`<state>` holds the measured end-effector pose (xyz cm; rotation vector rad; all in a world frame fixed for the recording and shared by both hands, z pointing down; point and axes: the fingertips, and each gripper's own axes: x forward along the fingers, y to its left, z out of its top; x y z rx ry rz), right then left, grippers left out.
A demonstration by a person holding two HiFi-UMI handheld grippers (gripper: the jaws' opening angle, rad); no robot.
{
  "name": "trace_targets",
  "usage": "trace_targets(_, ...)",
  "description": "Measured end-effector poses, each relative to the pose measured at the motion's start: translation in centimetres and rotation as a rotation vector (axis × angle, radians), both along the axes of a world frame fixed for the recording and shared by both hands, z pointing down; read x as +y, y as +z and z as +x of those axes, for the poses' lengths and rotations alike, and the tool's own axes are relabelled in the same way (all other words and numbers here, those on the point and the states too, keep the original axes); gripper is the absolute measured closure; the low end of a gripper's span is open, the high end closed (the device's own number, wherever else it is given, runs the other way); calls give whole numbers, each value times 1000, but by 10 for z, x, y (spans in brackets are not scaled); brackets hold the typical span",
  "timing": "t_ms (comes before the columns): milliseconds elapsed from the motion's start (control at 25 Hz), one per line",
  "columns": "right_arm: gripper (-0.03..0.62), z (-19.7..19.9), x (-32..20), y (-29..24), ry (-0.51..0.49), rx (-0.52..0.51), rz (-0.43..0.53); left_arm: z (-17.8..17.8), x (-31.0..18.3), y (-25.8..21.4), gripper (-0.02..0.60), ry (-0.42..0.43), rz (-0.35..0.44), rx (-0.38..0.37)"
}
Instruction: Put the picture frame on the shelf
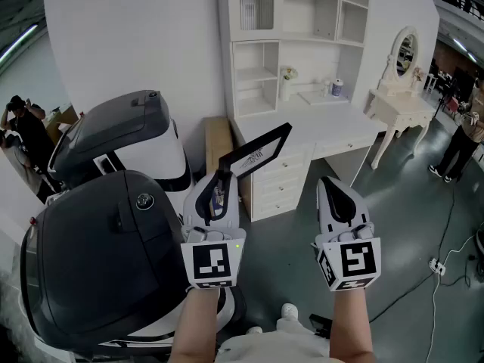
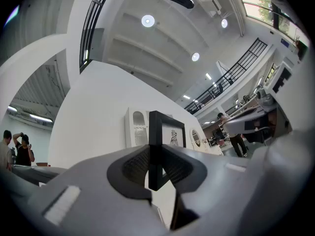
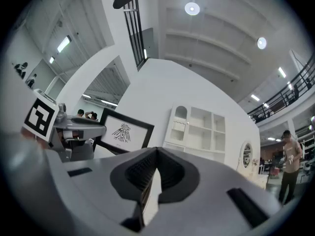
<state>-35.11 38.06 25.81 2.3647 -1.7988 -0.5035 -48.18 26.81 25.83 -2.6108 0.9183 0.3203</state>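
Two hand-held grippers sit nearest, side by side and apart. The left hand-held gripper (image 1: 221, 178) is clamped on the lower edge of the picture frame (image 1: 257, 156), a black frame round a white sheet with a small dark drawing. The frame is held up in the air, tilted with its far end to the right, in front of the drawers and not on any shelf. The right hand-held gripper (image 1: 327, 181) has its jaws pressed together with nothing between them.

To the left, near, stand two bulky machines with dark grey hoods, one (image 1: 98, 255) closer and one (image 1: 113, 138) just behind it. A wooden board (image 1: 218, 138) leans between the farther machine and a stack of white drawers (image 1: 281, 180). On the floor to the right, a cable (image 1: 446, 255) runs past a small white socket block (image 1: 437, 265).

Farther off, the white bench (image 1: 302, 123) above the drawers carries three small things in its recess: a little vase of flowers (image 1: 288, 78), a flat pale piece (image 1: 314, 97) and a small can with a blue label (image 1: 337, 88). The shelf unit (image 1: 255, 76) rises over the bench, with open compartments at lower left and upper right and a glazed door (image 1: 257, 6) at top.

Right of the bench stands one white dressing table (image 1: 397, 104) with an oval mirror (image 1: 406, 51). Two people (image 1: 26, 138) are at far left and one person (image 1: 457, 146) at far right.
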Motion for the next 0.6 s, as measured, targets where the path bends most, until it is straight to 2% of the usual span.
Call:
trace_targets(240,586,-12,-1,1,14,12,-4,-13,-7,3,502,5,-15,15)
trace_targets(400,586,-8,-3,9,30,16,-27,-13,-8,7,502,6,-56,29)
trace_targets(600,585,-3,-19,4,-26,38,-16,3,-25,12,502,-6,-36,19)
